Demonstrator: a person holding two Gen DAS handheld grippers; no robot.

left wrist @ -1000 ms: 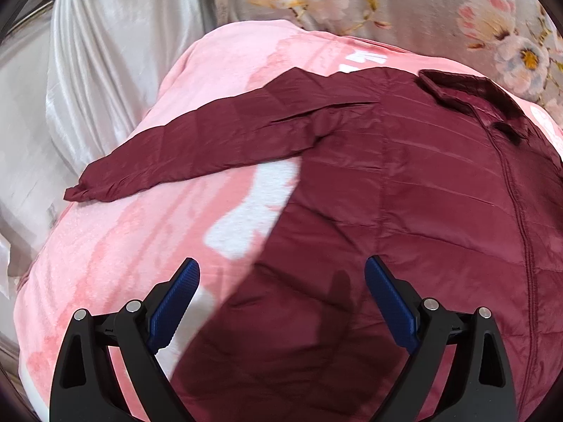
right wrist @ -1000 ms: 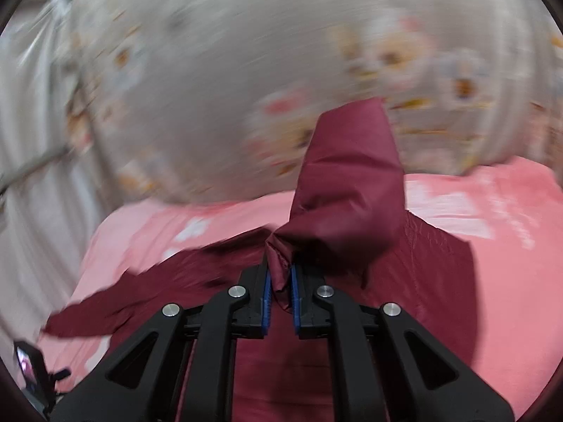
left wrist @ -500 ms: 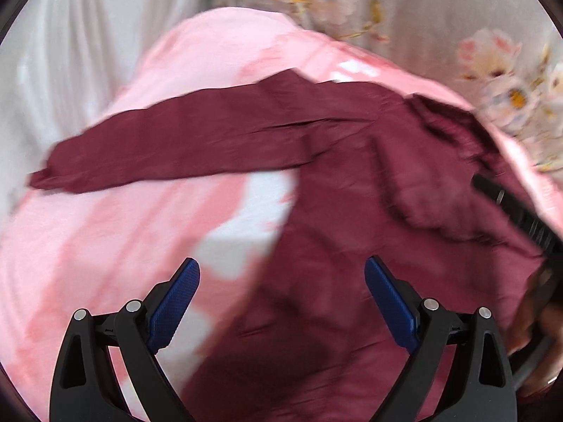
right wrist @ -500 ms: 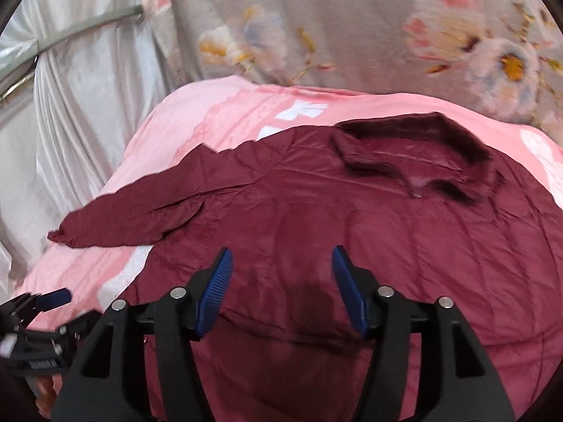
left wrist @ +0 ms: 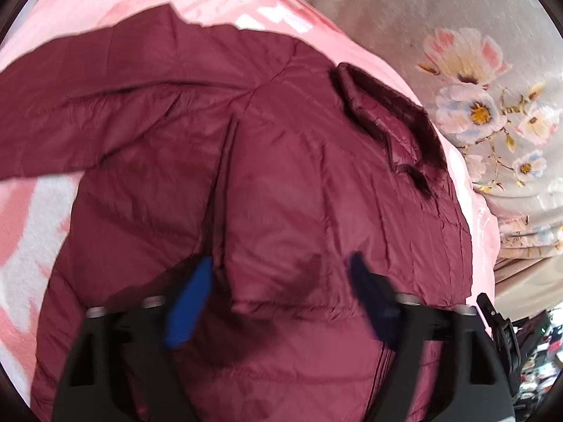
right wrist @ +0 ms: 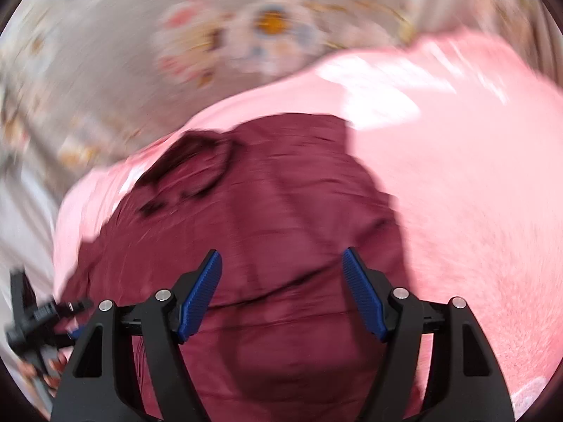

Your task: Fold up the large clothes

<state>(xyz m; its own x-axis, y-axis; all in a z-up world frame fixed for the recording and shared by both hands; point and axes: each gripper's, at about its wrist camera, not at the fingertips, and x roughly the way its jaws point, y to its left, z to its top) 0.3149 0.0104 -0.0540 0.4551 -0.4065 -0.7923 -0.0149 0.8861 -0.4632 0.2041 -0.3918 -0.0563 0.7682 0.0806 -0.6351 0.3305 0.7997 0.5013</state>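
A maroon quilted jacket (left wrist: 299, 176) lies spread on a pink blanket (left wrist: 105, 10), collar (left wrist: 387, 112) toward the far right. One sleeve (left wrist: 88, 112) stretches out to the left. The other sleeve lies folded across the body, its cuff end (left wrist: 281, 281) between the fingers of my left gripper (left wrist: 278, 295). Those jaws are closing and the blurred blue pads stand off the cloth. In the right wrist view my right gripper (right wrist: 281, 292) hovers over the jacket (right wrist: 281, 193) near the collar (right wrist: 197, 172). Its jaws are opening, with nothing pinched between them.
A grey floral cloth (left wrist: 457, 70) hangs behind the blanket. Pink blanket (right wrist: 457, 176) lies bare to the right of the jacket. A hand (right wrist: 52, 365) on a black tool frame (right wrist: 31, 313) shows at the left edge of the right wrist view. Dark clutter (left wrist: 527, 344) sits at the lower right.
My right gripper has let go of the raised sleeve, which now lies folded over the body, and it has dropped toward the jacket. My left gripper has swung right over the jacket, its jaws narrower.
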